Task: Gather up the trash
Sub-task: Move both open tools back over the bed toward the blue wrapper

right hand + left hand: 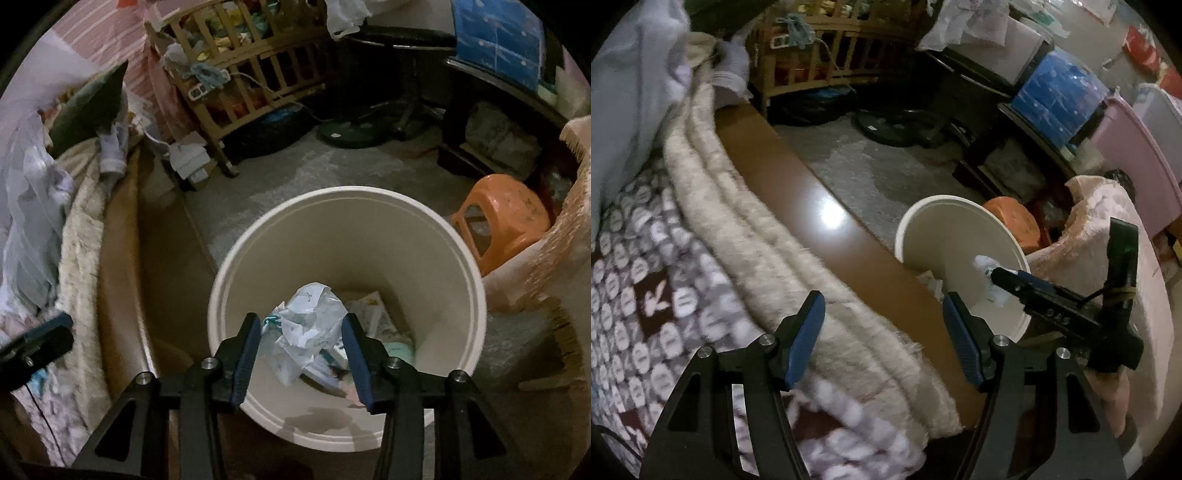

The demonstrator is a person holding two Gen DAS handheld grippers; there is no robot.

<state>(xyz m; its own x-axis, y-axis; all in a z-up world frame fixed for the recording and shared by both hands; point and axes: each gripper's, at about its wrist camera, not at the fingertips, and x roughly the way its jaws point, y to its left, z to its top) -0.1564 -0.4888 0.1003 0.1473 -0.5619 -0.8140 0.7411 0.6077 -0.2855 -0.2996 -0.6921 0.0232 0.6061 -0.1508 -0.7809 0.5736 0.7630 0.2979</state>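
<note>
Crumpled white plastic wrapper [308, 325] is lying inside the round cream plastic bin [476, 295] under the released right gripper [301, 363], drop step finishing; left gripper [882, 341], open and empty, needing fresh trash next.

The left wrist view looks steeply down over the bed edge [798, 206] toward the floor. The right wrist view looks down, close above, into the white bin [476, 295]. Both share the bin [923, 218], orange stool [506, 206] and wooden crib [258, 70].
</note>
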